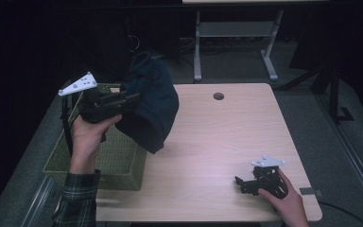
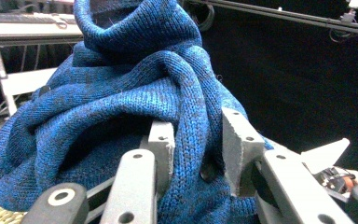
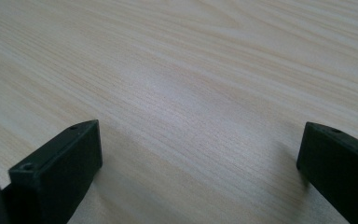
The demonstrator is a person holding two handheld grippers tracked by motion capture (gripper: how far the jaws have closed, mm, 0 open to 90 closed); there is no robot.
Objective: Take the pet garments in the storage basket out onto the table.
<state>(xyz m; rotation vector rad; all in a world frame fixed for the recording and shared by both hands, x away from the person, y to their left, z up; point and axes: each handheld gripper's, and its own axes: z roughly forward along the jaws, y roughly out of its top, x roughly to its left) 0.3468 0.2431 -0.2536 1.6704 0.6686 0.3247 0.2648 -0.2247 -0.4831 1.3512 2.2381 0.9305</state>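
One left gripper (image 1: 123,100) pinches a blue knitted sweater (image 1: 152,106) above a woven green basket (image 1: 123,163); its thin fold could slip free, while the right gripper (image 1: 246,183) rests spread apart.

The left tongs (image 1: 131,100) are raised and clamped tight; the right tongs (image 1: 239,183) rest low, jaws wide apart.

Sweater (image 1: 152,106) hides basket's (image 1: 118,161) far corner
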